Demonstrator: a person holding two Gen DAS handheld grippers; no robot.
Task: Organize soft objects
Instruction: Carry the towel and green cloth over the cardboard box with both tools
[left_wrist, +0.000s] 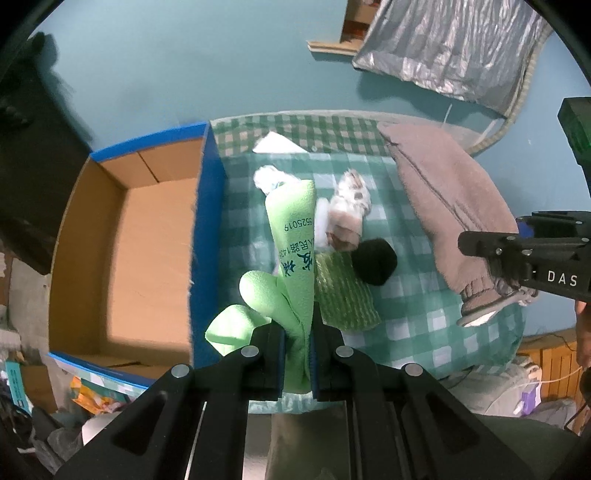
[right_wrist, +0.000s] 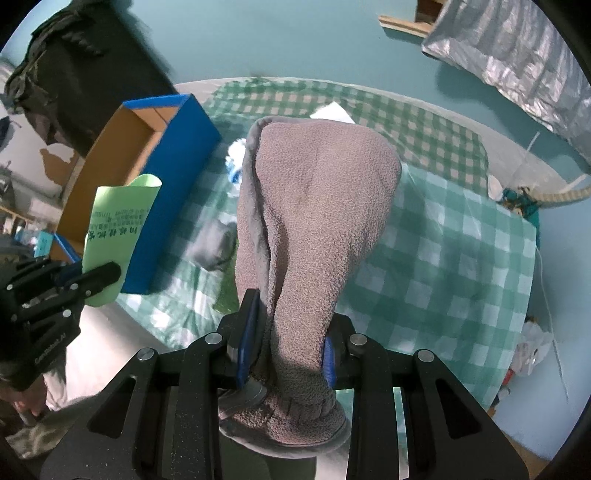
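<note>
Left gripper (left_wrist: 296, 354) clamped on a light green cloth (left_wrist: 293, 254) with printed text, fabric pinched between both pads and standing up ahead of the fingers, a loose fold flopping to its left. Right gripper (right_wrist: 288, 354) clamped on the cuffed end of a grey-brown fleece garment (right_wrist: 314, 206), which rises in a tall bunch straight ahead of the jaws; cuff hangs below the pads toward the camera. Ahead-left of the left gripper sits an open cardboard box (left_wrist: 147, 236) with blue outer walls, resting on a green checked bedsheet (left_wrist: 417, 317). Just beyond the green cloth, on the sheet: a green striped knit item (left_wrist: 343, 299), a black round soft piece (left_wrist: 375, 266) touching it, a white and tan plush (left_wrist: 347, 210), and a white crumpled item (left_wrist: 269, 177) further out. In the right wrist view the box lies ahead-left, and the left gripper with its green cloth shows at the far left edge.
</note>
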